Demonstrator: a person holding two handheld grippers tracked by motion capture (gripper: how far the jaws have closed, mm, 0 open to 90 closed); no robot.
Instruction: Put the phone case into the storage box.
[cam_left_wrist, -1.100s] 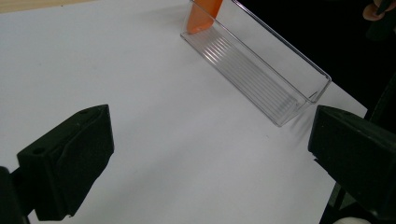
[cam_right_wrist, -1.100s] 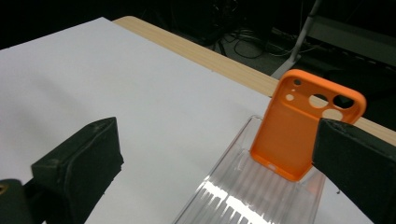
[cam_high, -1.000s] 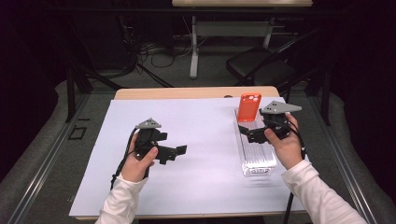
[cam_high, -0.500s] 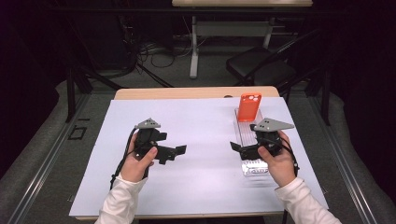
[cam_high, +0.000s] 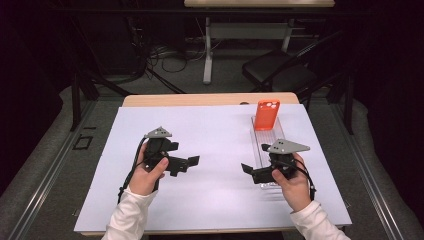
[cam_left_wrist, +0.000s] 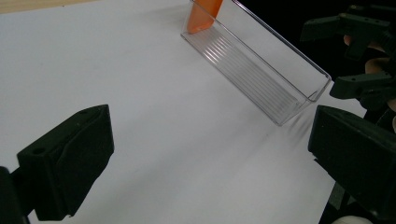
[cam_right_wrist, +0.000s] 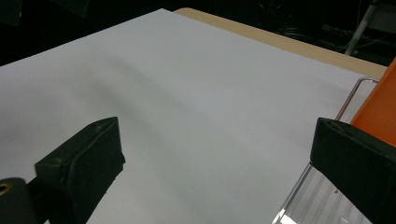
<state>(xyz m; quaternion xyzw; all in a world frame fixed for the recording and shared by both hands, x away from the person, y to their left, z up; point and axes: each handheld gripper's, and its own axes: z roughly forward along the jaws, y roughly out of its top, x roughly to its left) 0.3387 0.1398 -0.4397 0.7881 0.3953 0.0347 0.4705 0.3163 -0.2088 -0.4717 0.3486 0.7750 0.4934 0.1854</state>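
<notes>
Right tongs (cam_high: 248, 171) have drawn back toward the person, off the orange phone case (cam_high: 265, 115), now over the near end of the clear tray (cam_high: 260, 145). Left tongs (cam_high: 191, 162): jaws wide apart, empty, above white paper (cam_high: 210, 140). Right tongs: jaws wide, empty. Case stands upright at the tray's far end, right side of desk (cam_high: 200, 99).

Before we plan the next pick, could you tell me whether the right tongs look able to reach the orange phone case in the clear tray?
Probably yes: the right tongs stand open beside the tray's near end, with nothing between them and the orange phone case upright at its far end.
</notes>
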